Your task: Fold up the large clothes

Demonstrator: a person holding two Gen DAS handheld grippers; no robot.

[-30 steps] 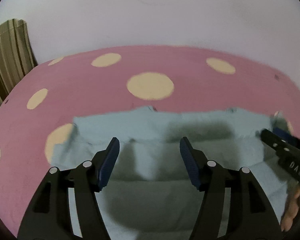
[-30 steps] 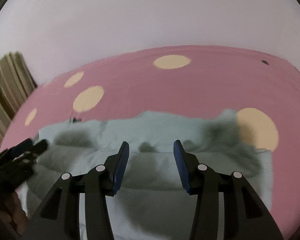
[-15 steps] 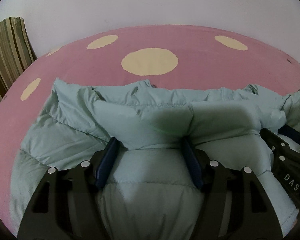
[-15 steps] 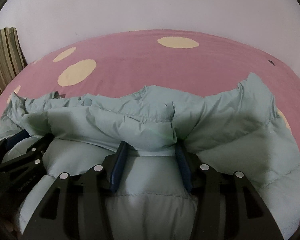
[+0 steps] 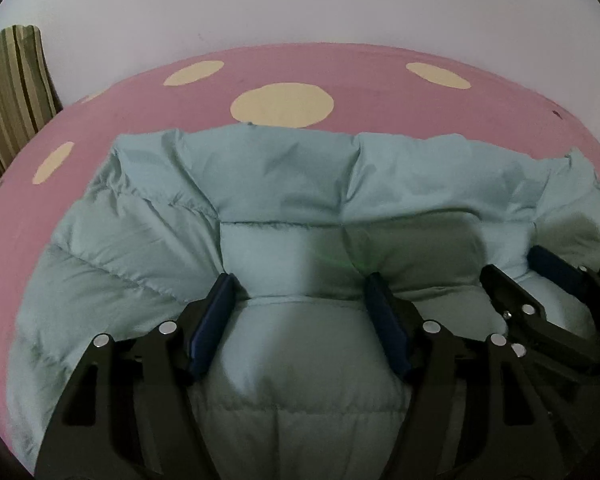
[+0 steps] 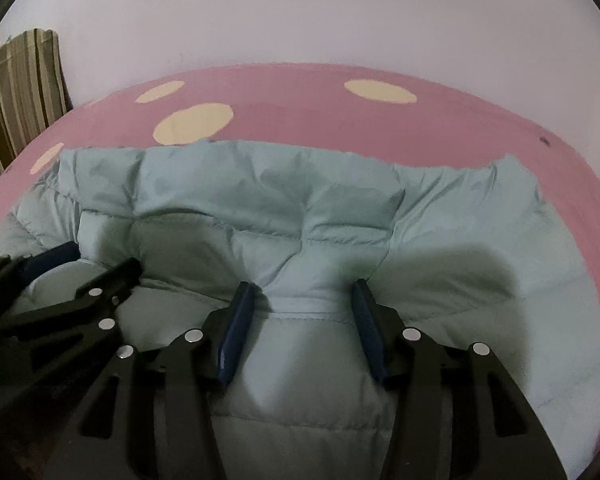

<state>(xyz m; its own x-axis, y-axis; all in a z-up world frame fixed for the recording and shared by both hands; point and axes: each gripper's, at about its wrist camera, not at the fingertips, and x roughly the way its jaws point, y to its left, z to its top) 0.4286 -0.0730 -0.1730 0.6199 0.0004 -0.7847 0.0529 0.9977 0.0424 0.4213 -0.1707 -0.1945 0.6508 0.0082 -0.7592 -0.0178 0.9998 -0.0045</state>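
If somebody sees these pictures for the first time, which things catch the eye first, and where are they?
First comes the puffy pale-blue quilted jacket, which fills the lower middle of both views and lies on a pink bedsheet with big cream dots. Next, the left gripper and right gripper sit low in front, side by side, each with a bulge of jacket between its blue pads. A striped cushion stands at the far left against the white wall.
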